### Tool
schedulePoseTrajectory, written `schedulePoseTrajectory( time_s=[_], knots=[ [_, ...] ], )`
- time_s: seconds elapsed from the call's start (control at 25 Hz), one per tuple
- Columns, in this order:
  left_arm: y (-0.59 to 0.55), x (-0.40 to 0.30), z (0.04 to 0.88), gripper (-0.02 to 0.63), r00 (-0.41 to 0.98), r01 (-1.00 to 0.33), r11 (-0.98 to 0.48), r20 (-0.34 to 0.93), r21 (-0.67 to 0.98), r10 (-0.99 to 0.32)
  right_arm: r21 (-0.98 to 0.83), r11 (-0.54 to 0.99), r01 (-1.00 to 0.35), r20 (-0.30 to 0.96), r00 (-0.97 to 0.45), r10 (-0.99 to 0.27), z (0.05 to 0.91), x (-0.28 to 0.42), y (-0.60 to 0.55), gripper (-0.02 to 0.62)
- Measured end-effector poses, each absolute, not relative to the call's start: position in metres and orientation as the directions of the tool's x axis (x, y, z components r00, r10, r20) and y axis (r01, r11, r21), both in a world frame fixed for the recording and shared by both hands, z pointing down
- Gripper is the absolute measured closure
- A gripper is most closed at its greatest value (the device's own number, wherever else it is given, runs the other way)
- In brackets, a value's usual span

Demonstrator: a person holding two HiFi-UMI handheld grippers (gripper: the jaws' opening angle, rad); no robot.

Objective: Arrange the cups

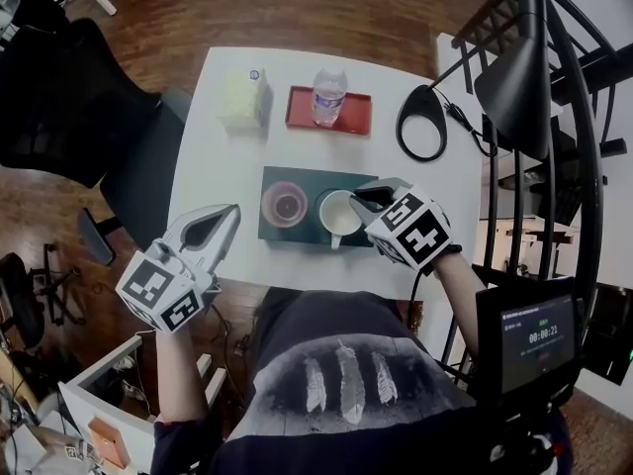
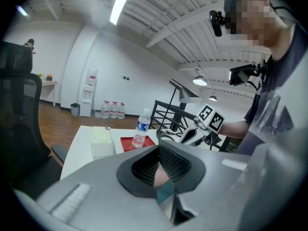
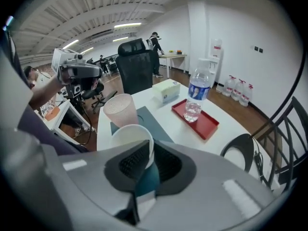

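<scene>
Right gripper (image 3: 150, 163) jaws pinching white cup (image 3: 130, 136) rim, pink cup (image 3: 120, 110) beside

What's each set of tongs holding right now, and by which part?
Right tongs grip the white cup by its rim, with the cup wall pinched between the jaws. Left tongs are shut with nothing in them.

Dark shirt (image 1: 287, 330), three white feathers (image 1: 347, 382)
</scene>
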State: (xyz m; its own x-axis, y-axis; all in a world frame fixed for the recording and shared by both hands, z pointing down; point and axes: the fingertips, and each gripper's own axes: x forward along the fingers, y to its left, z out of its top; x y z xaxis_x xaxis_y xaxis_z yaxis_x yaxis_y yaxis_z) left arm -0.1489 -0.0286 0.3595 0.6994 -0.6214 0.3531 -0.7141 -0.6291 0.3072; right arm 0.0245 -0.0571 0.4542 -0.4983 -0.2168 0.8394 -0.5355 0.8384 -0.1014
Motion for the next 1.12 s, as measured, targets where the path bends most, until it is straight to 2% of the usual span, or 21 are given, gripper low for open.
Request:
schedulePoseTrajectory(
  time_s=[0.32, 0.56, 0.84, 0.96, 1.12],
  knots=[
    [-0.032, -0.144, 0.362, 0.592, 0.714, -0.699, -0.642, 0.343, 0.315, -0.61, -0.07, 0.864, -0.499, 0.879, -0.44, -0.183, 0.46, 0.022, -0.062, 0.52],
    [-0.034, -0.145, 0.364, 0.591, 0.719, -0.695, -0.644, 0.339, 0.321, -0.607, -0.077, 0.859, -0.506, 0.893, -0.418, -0.166, 0.463, 0.027, -0.058, 0.526],
    [-0.037, -0.142, 0.364, 0.591, 0.729, -0.684, -0.653, 0.335, 0.325, -0.597, 0.036, 0.93, -0.365, 0.91, -0.372, -0.181, 0.464, 0.014, -0.071, 0.565],
    [-0.036, -0.147, 0.364, 0.591, 0.724, -0.689, -0.645, 0.343, 0.329, -0.598, 0.038, 0.949, -0.312, 0.896, -0.41, -0.17, 0.461, 0.009, -0.067, 0.561],
    [-0.035, -0.15, 0.366, 0.591, 0.721, -0.693, -0.639, 0.351, 0.334, -0.598, 0.112, 0.981, -0.157, 0.87, -0.462, -0.173, 0.46, 0.002, -0.062, 0.565]
  ],
)
